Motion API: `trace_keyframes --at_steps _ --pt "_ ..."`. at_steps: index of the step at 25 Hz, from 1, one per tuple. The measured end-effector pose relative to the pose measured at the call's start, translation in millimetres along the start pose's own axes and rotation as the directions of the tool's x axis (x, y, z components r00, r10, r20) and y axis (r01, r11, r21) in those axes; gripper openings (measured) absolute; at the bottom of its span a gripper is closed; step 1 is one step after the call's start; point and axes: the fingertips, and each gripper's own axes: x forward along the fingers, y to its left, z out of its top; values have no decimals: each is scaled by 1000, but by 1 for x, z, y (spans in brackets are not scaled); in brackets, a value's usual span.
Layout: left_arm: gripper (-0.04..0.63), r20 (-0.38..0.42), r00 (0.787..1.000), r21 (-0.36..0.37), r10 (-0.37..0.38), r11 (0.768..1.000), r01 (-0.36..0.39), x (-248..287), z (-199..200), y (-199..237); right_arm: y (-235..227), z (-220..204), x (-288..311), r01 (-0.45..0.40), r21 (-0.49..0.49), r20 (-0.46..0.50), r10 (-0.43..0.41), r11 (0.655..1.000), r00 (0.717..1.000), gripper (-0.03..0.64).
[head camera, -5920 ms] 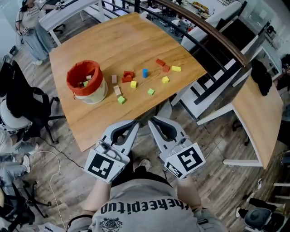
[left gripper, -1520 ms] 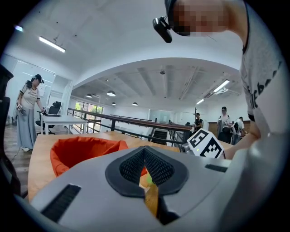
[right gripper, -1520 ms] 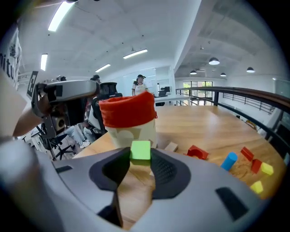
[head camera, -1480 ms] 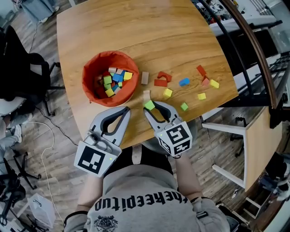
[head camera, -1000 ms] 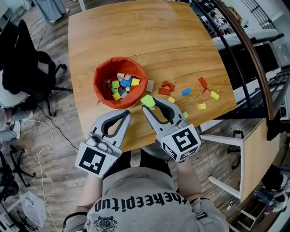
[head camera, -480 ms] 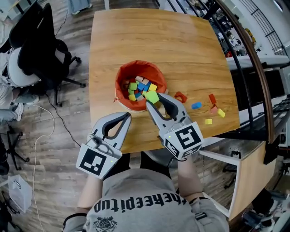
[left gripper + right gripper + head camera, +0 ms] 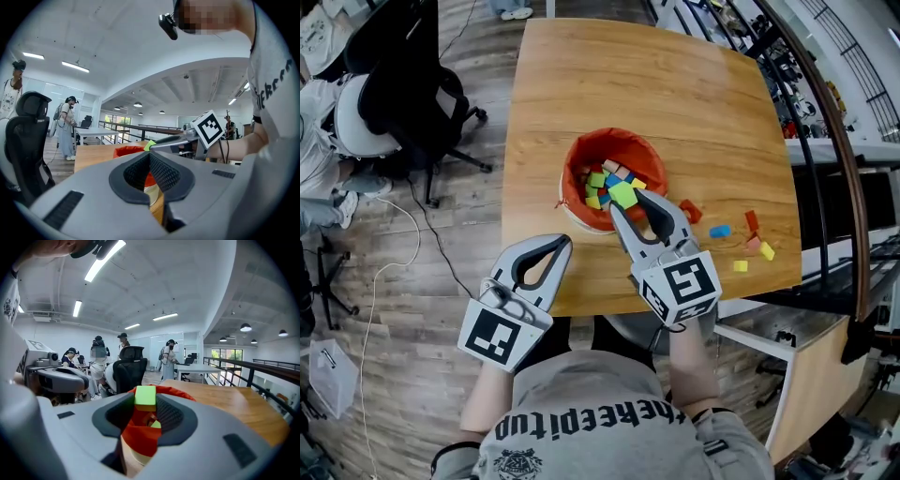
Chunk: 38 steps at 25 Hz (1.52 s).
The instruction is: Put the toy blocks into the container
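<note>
My right gripper (image 7: 627, 197) is shut on a green block (image 7: 623, 195), held over the near right rim of the red fabric container (image 7: 577, 165). The container holds several coloured blocks (image 7: 602, 180). In the right gripper view the green block (image 7: 145, 396) sits pinched at the jaw tips above the red container (image 7: 139, 427). My left gripper (image 7: 546, 247) is shut and empty, low at the table's near edge, left of the right one. A few loose blocks (image 7: 719, 231) lie on the table right of the container.
The wooden table (image 7: 684, 103) spreads beyond the container. A black office chair (image 7: 412, 75) stands left of it on the floor. A dark railing (image 7: 825, 122) runs along the right. People stand in the background of the right gripper view (image 7: 123, 345).
My right gripper carried the green block from the table's near edge up over the container. The left gripper stayed shut near the table edge. The head view shifted, so the table slid right.
</note>
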Motion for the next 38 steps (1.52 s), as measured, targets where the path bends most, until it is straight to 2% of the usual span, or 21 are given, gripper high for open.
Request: trace_keyframes --at_steps 8,10,14,21,29,38 --pt "14 -1 1000 3 -3 1000 3 0 0 0 -4 5 -2 17 27 24 -18 999 1000 156" --pt "14 -2 1000 5 -13 1000 13 3 1 -1 -7 5 -4 27 38 26 -28 999 999 129" --pt "14 -4 999 8 -40 999 40 9 1 -3 -15 2 -10 69 48 18 -70 996 997 19" --pt "14 -9 993 23 -121 992 121 28 5 -21 -35 -5 -36 136 96 15 -138 986 990 11" --pt "14 -25 972 28 -233 972 234 53 2 -47 -66 -23 -76 265 133 -9 -266 955 964 11" --pt "14 -44 934 38 -356 933 357 80 1 -83 -93 -45 -123 394 166 -49 -391 904 919 9"
